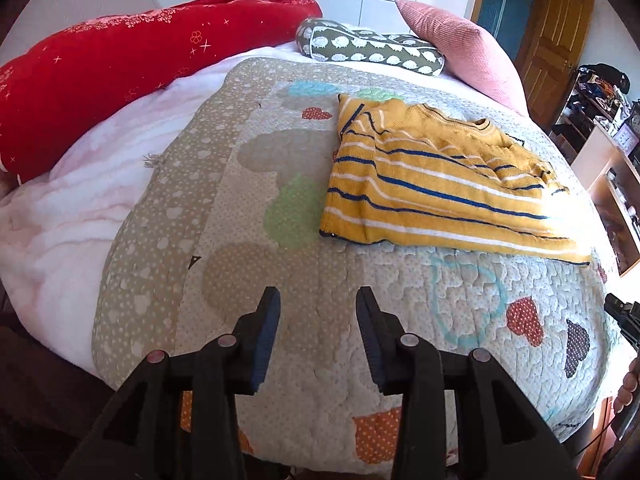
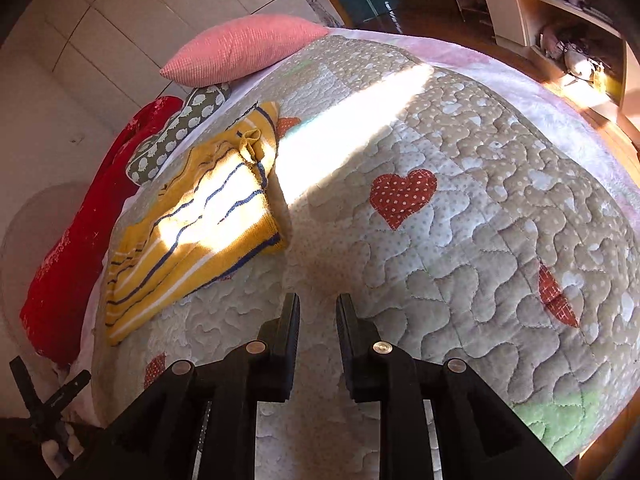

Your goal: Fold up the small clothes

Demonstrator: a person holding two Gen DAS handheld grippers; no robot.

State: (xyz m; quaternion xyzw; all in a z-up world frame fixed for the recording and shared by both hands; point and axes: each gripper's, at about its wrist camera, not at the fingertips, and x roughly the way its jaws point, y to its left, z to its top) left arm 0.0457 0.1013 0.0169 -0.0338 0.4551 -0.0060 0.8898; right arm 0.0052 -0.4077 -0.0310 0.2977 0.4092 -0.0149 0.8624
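Note:
A small yellow sweater (image 1: 436, 184) with blue and white stripes lies folded on the quilted bedspread (image 1: 320, 280). In the right wrist view the same sweater (image 2: 192, 232) lies at the left, half in a band of sunlight. My left gripper (image 1: 318, 300) hovers over bare quilt in front of the sweater, open, with nothing between its fingers. My right gripper (image 2: 318, 308) stands to the right of the sweater's near corner, its jaws a narrow gap apart and empty. Neither gripper touches the sweater.
A red bolster (image 1: 120, 64), a green patterned pillow (image 1: 372, 46) and a pink cushion (image 1: 464, 48) line the far side of the bed. A pink blanket (image 1: 72, 216) lies under the quilt at left. Shelves (image 2: 568, 12) stand beyond the bed. A hand (image 1: 630, 384) shows at the right edge.

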